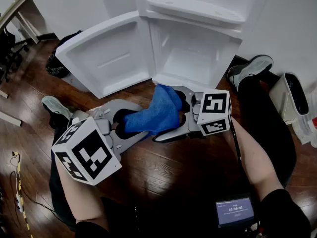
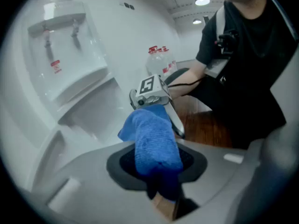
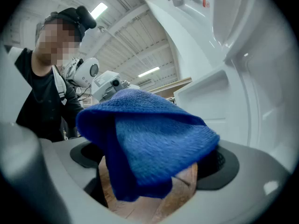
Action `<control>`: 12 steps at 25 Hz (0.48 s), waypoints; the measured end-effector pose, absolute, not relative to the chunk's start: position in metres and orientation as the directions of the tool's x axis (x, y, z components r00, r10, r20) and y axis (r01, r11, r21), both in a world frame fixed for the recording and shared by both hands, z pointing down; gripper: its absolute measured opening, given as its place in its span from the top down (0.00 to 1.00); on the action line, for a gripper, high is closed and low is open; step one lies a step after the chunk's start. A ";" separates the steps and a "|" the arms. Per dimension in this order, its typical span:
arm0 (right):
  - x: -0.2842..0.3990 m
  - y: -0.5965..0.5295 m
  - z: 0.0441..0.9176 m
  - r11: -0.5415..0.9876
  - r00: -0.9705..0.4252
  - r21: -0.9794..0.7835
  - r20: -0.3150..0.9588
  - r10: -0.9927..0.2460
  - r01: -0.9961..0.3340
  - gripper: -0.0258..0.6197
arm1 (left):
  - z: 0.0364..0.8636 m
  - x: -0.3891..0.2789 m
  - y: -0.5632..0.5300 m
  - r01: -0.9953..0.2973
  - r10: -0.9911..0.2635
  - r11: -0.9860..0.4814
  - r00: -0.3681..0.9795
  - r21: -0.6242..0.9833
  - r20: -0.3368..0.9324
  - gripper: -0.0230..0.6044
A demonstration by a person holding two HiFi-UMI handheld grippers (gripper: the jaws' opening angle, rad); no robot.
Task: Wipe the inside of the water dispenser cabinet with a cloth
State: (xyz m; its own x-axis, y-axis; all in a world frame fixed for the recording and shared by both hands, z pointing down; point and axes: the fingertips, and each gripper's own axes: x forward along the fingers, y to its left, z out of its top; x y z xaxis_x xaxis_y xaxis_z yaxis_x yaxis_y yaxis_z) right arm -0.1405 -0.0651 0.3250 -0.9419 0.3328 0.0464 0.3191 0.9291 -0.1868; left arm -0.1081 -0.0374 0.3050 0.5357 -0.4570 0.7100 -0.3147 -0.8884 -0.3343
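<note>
Head view hides both my hands behind the marker cubes; only the forearms show. The left gripper (image 1: 126, 127) has its jaw tips buried under the blue cloth (image 1: 158, 108), so from above I can't see the pinch. Its own view shows jaws nearly together, clamped on one end of the cloth. The right gripper (image 1: 171, 114) has its jaws spread wide w/ the cloth's other end draped loosely btwn them. The cloth covers part of one pad, and I can't tell if it touches either. The water dispenser cabinet (image 1: 190, 53) is just ahead of both grippers, its top cut off by the frame. Its door (image 1: 106, 56) is swung open beyond the left gripper. A white box (image 1: 292, 95), well right of the right gripper, is cut off too; can't ID it.

Dark wood floor (image 1: 163, 172) lies under both grippers. A cable (image 1: 19, 177) runs well left of the left gripper, and a grey shoe (image 1: 57, 107) sits just left of it. A 2nd shoe (image 1: 250, 68) is beyond the right gripper, by the cabinet's corner. A small lit screen (image 1: 235, 212) sits behind the right gripper.

The left gripper tilts down, pointing fwd and rightward. The right gripper lies level, pointing left across at it, w/ the cloth bridging the two.
</note>
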 end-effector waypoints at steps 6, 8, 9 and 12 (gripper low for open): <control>-0.112 -0.089 0.256 0.960 -0.963 -0.090 -0.080 0.259 0.266 0.05 | 0.254 -0.144 -0.050 -0.335 -0.525 -0.848 0.414 -0.412 0.744 0.78; -0.102 -0.098 0.229 0.965 -0.958 -0.099 -0.176 0.224 0.244 0.05 | 0.238 -0.138 -0.053 -0.329 -0.519 -0.853 0.452 -0.405 0.726 0.78; -0.099 -0.099 0.216 0.963 -0.949 -0.109 -0.227 0.219 0.248 0.05 | 0.232 -0.133 -0.054 -0.332 -0.512 -0.858 0.483 -0.392 0.710 0.78; -0.106 -0.078 0.199 0.955 -0.927 -0.070 -0.270 0.260 0.288 0.05 | 0.228 -0.111 -0.058 -0.342 -0.465 -0.884 0.569 -0.319 0.678 0.78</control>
State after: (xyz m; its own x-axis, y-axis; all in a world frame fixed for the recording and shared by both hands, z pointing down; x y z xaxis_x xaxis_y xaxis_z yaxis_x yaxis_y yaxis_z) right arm -0.1059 -0.0779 0.1987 -0.9272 0.2601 -0.2695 0.2881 0.9551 -0.0695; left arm -0.1113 -0.0578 0.2283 0.5691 -0.4648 0.6783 -0.3416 -0.8840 -0.3192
